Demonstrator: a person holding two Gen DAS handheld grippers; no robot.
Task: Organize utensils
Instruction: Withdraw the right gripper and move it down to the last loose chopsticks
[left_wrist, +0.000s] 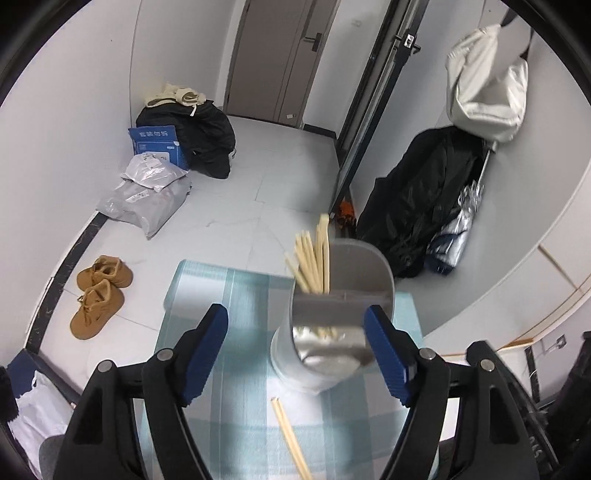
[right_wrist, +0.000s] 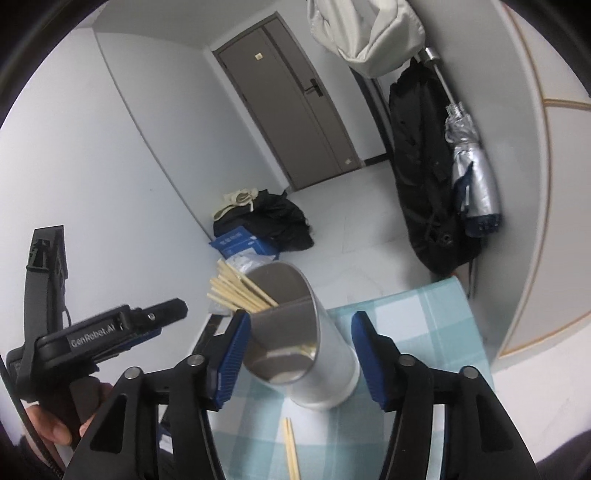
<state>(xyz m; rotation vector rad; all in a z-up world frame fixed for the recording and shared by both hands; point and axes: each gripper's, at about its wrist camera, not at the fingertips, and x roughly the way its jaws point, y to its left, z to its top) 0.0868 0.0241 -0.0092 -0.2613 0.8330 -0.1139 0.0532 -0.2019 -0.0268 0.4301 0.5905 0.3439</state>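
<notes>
The metal utensil holder (left_wrist: 334, 325) stands on the checked cloth (left_wrist: 236, 332), a bundle of chopsticks (left_wrist: 314, 258) leaning out of its rear compartment. The left gripper (left_wrist: 295, 350) hangs with its fingers spread, gripping nothing; the holder's near rim is blurred. The right gripper (right_wrist: 299, 354) is parted around the holder, though contact is unclear. A loose pair of chopsticks (right_wrist: 291, 448) lies in front, cut off by the frame's edge.
</notes>
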